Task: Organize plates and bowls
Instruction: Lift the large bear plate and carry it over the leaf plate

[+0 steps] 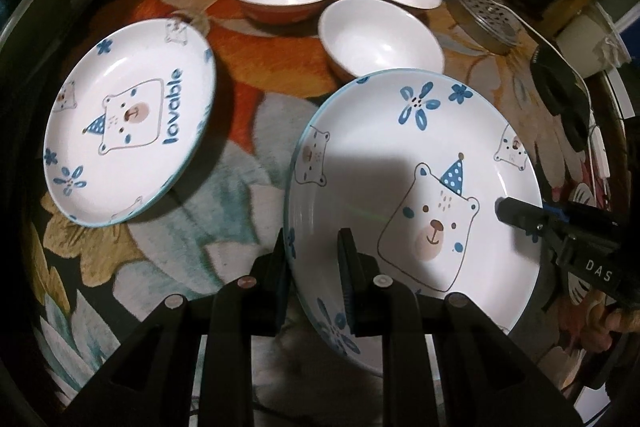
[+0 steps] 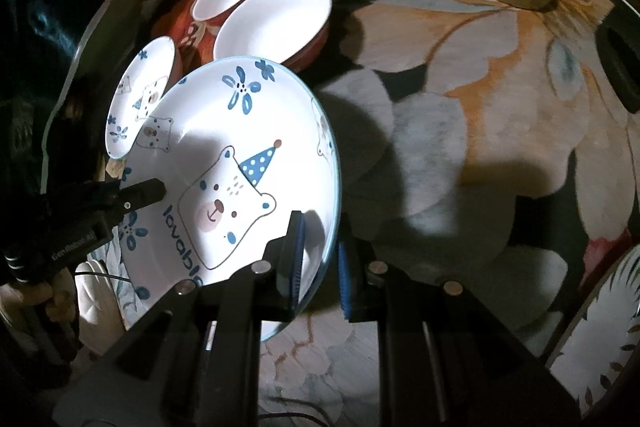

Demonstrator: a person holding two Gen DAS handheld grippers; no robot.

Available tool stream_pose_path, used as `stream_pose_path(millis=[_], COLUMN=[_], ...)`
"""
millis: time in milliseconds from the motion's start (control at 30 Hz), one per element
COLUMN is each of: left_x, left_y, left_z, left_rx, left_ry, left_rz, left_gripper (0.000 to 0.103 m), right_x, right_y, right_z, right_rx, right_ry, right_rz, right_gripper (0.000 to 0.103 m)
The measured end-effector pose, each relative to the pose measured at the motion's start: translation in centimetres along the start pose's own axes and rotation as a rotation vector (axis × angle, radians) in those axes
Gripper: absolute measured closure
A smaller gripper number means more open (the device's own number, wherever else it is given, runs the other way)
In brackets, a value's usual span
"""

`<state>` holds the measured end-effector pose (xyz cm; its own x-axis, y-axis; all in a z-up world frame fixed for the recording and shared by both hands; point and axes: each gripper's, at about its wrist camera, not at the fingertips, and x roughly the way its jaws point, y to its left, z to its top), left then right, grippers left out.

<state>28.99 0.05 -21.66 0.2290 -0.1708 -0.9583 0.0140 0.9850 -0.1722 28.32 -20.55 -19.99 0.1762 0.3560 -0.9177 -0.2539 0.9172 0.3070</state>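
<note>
Both claws clamp opposite rims of the bear plate (image 1: 400,167): left gripper (image 1: 312,267) at lower centre, right gripper (image 2: 318,259) likewise. The second plate (image 1: 128,123) lies left, nearer the left hand.

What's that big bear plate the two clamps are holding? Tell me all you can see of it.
The held plate is a round, shallow dish that looks like glazed white ceramic with a pale blue rim. It bears a bear in a blue dotted party hat, small bear faces, blue flowers and the word "lovable". It is tilted above the floral tablecloth, with the left gripper and right gripper each shut on opposite edges.
</note>
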Motion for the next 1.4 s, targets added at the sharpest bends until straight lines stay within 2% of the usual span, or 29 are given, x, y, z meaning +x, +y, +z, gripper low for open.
stream_pose_path(millis=[800,1400], left_x=[0.1,1.0], left_y=[-8.4,-16.7], left_z=[0.2,-0.6], left_rx=[0.143,0.262], left_ry=[0.002,0.018], left_rz=[-0.05,-0.116], left_gripper=[0.082,0.082], right_x=[-4.8,-8.4], right_y=[-6.3,-12.8], right_z=[-2.4,-7.2], right_rx=[0.132,0.265], right_ry=[-0.069,-0.087], right_rz=[-0.042,-0.085], right_gripper=[0.087,0.087])
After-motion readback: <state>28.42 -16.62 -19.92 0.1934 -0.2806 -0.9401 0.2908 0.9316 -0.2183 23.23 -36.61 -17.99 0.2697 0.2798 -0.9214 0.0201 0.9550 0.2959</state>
